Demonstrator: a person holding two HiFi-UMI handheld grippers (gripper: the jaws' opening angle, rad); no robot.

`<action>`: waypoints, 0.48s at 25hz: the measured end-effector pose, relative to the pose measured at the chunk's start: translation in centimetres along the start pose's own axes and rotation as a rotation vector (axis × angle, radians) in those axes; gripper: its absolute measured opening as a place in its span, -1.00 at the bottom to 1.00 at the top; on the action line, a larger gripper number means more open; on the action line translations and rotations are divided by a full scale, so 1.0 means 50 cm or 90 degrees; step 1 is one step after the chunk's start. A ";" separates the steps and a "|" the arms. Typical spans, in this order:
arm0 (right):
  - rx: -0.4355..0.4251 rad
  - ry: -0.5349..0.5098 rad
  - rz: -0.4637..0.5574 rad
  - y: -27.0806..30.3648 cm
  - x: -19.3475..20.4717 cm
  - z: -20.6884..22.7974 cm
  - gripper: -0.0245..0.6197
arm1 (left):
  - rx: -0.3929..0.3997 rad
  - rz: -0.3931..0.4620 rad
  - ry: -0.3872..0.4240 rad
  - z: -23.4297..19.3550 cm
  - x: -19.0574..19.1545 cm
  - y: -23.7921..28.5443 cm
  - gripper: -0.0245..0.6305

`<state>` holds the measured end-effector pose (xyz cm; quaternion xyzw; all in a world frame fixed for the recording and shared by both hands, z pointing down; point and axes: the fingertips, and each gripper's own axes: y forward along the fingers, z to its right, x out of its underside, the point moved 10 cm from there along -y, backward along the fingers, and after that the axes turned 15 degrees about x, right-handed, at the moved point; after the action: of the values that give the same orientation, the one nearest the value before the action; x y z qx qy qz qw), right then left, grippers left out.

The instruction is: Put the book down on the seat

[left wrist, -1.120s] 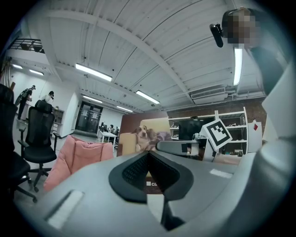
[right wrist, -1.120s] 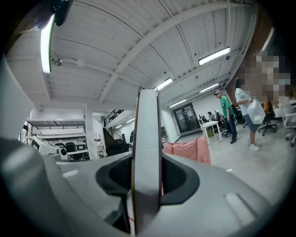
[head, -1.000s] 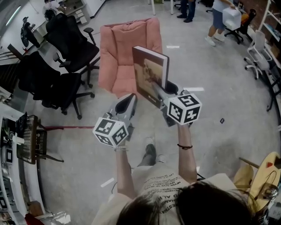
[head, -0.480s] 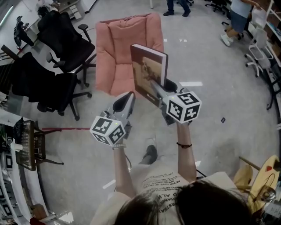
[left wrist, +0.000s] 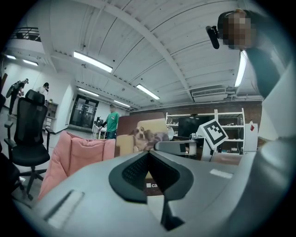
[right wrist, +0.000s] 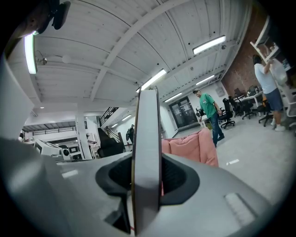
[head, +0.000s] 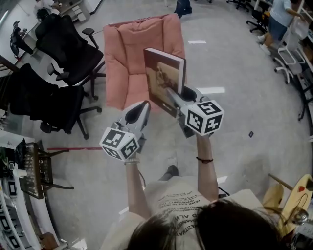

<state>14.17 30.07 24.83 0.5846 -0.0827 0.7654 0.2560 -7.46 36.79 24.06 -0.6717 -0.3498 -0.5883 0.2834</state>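
Observation:
A hardcover book (head: 164,80) with a brown cover showing a dog stands upright in the air, its lower corner clamped by my right gripper (head: 172,96). From the right gripper view I see the book (right wrist: 147,162) edge-on between the jaws of that gripper (right wrist: 147,159). My left gripper (head: 143,108) hovers just left of the book, shut and holding nothing. In the left gripper view the book (left wrist: 138,139) shows beyond that gripper's (left wrist: 148,153) closed tips. The pink armchair (head: 132,53) stands on the floor ahead and below, and its seat (head: 128,92) is bare.
Two black office chairs (head: 73,51) (head: 46,100) stand left of the armchair. A wire rack (head: 32,166) and a desk edge lie at the near left. White chairs (head: 293,56) and a person (head: 283,14) are at the far right. A wooden object (head: 293,195) sits at the near right.
The armchair has come a little nearer and sits slightly larger in the head view. Both grippers keep the same pose, with the book still upright in the right one.

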 end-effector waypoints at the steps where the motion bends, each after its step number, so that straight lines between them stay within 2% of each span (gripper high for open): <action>1: 0.002 0.001 0.002 0.009 -0.004 0.001 -0.46 | 0.003 -0.001 0.001 -0.011 -0.004 0.004 -0.92; 6: 0.010 0.011 0.018 0.045 -0.002 0.008 -0.46 | 0.011 -0.006 0.015 -0.055 -0.005 0.007 -0.92; 12: 0.013 0.019 0.007 0.073 0.010 0.028 -0.46 | 0.001 -0.009 0.009 -0.081 0.009 0.014 -0.92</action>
<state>13.50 26.50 26.34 0.5750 -0.0745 0.7764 0.2471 -9.26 33.24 25.13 -0.6648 -0.3528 -0.5950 0.2821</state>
